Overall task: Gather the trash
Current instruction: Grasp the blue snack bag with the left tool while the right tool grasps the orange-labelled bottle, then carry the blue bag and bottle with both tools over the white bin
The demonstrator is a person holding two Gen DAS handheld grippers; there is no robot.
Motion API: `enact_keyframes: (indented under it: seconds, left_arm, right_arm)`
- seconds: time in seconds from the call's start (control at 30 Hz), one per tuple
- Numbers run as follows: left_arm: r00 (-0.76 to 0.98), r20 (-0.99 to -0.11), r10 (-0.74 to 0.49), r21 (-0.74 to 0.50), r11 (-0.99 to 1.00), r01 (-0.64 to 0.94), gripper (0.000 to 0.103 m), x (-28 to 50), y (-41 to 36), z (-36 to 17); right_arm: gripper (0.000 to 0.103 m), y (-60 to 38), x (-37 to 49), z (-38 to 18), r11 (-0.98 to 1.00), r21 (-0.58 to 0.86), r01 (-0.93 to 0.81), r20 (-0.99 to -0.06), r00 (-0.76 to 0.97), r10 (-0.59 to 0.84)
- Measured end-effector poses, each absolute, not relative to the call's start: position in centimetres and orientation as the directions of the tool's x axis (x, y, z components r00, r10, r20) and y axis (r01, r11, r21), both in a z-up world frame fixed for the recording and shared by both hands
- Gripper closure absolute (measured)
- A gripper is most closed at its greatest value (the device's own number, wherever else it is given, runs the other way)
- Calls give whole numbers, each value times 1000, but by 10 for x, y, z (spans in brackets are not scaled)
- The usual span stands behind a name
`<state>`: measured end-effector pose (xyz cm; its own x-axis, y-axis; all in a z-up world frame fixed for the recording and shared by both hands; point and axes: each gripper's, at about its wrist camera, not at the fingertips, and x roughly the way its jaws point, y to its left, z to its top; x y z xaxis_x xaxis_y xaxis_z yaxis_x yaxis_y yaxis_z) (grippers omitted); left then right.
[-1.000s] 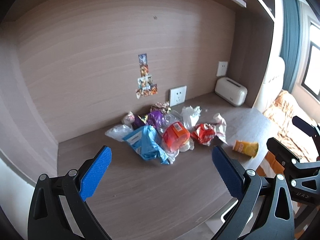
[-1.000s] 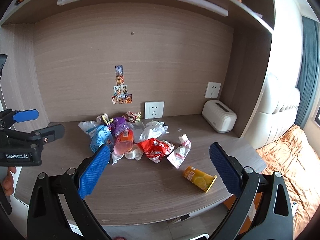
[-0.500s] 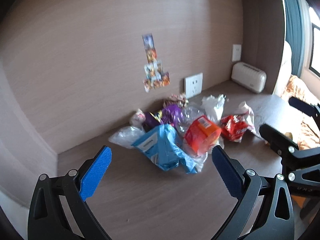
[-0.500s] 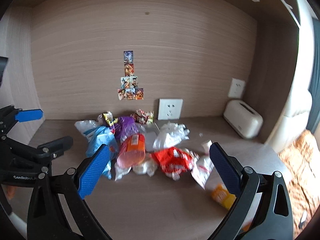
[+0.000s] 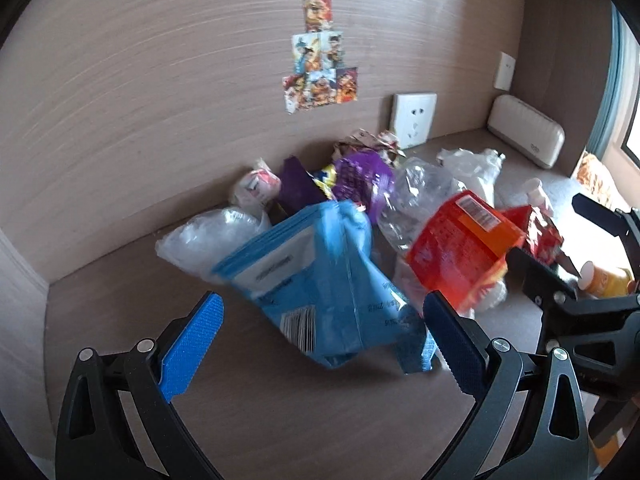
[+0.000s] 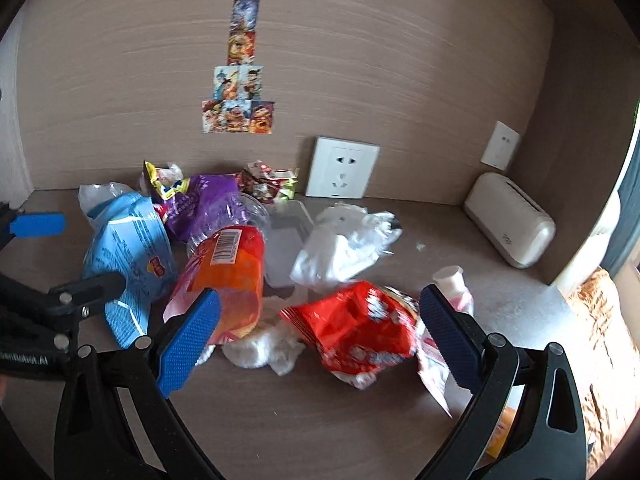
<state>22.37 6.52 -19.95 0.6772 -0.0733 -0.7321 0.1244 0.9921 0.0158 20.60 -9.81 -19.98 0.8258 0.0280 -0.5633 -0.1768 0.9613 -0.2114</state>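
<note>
A pile of trash lies on the wooden desk against the back wall. In the left wrist view a blue snack bag (image 5: 328,280) lies right in front of my open left gripper (image 5: 320,336), with an orange-red package (image 5: 460,252), a purple wrapper (image 5: 356,176) and clear plastic (image 5: 212,240) around it. In the right wrist view my open right gripper (image 6: 316,332) faces a crumpled red wrapper (image 6: 356,328), the orange-red package (image 6: 228,276), the blue bag (image 6: 124,256) and a white plastic bag (image 6: 344,244). Both grippers are empty.
A beige box (image 6: 512,220) stands at the back right corner. Wall sockets (image 6: 342,168) and stickers (image 6: 240,104) are on the back wall. An orange tube (image 5: 604,280) lies near the desk's right edge. The left gripper's arm (image 6: 44,308) shows at left.
Both grippers have moved forward, closer to the trash pile, which now fills much more of each view. Both stay open.
</note>
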Motion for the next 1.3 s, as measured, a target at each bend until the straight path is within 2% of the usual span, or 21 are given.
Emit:
enact_keyframes:
  seconds: [0.1, 0.17, 0.2, 0.23, 0.27, 0.3, 0.33, 0.4, 0.43, 0.63, 0.93, 1.3]
  left_arm:
    - [674, -735, -73, 29, 990, 139, 5, 229, 66, -203]
    - [671, -738, -71, 46, 987, 156, 5, 232, 65, -205]
    - [672, -737, -71, 54, 985, 163, 5, 233, 64, -207]
    - [669, -740, -74, 55, 984, 169, 6, 234, 64, -208]
    - [663, -745, -78, 52, 983, 174, 10, 237, 65, -210]
    - [652, -752, -98, 34, 982, 186, 27, 239, 67, -212]
    - [640, -761, -109, 21, 981, 192, 33, 241, 68, -214]
    - [641, -761, -95, 36, 981, 189, 42, 243, 70, -216]
    - [644, -759, -92, 44, 980, 192, 46, 243, 70, -216]
    - [645, -757, -103, 38, 979, 200, 55, 239, 75, -211]
    - [707, -691, -151, 41, 968, 246, 56, 205, 69, -147]
    - [679, -635, -368, 3, 878, 479, 56, 152, -18, -94]
  right_arm:
    - [8, -89, 214, -204, 949, -247, -194, -562, 827, 22]
    - [20, -82, 220, -209, 939, -267, -218, -573, 819, 27]
    - [34, -80, 223, -210, 937, -257, -237, -580, 813, 47]
    - [40, -78, 224, -211, 937, -248, -246, -585, 809, 57]
    - [43, -76, 226, -213, 936, -242, -255, -593, 803, 66]
    - [59, -72, 229, -215, 933, -240, -269, -602, 795, 75]
    - [79, -70, 230, -217, 932, -236, -276, -606, 791, 80]
    - [94, -67, 232, -220, 933, -221, -283, -620, 780, 89]
    - [96, -67, 232, -219, 934, -211, -287, -620, 778, 99]
    - [100, -66, 224, -206, 943, -161, -292, -596, 790, 143]
    - [100, -89, 189, -155, 967, -88, -240, -529, 834, 159]
    - [100, -169, 93, -89, 998, -47, -49, -423, 906, 25]
